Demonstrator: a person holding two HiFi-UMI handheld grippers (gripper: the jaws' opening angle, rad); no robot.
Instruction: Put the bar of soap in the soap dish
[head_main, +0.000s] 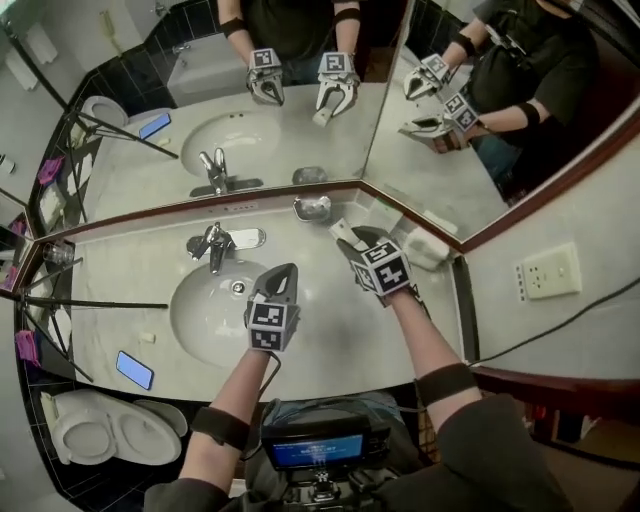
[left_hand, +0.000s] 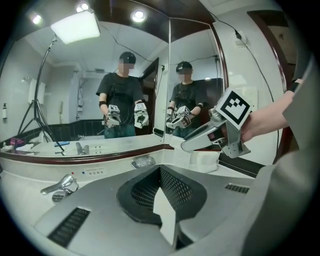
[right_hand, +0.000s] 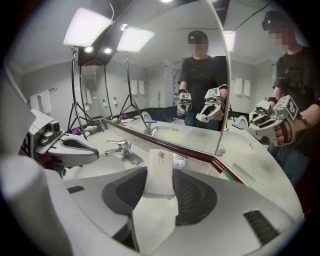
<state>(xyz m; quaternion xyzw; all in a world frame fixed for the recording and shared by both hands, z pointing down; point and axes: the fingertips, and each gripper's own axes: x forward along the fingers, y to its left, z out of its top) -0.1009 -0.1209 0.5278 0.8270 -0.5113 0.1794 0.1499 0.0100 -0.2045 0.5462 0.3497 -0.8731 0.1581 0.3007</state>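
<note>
Holding soap bar (right_hand: 160, 172) clamped btw R gripper (head_main: 352, 242) jaws, above counter (head_main: 335, 352), near soap dish (head_main: 313, 208) by mirror (head_main: 300, 140) corner. Hovering L gripper (head_main: 283, 272) over sink (head_main: 200, 320) near faucet (head_main: 212, 243), jaws pressing together w/ nothing btw them.

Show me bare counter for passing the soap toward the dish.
Free: the counter right of the basin, out to the side wall. Left of the basin, a phone and stand legs take room. Crowded: the mirror corner, where the soap dish sits between faucet and white pack.
</note>
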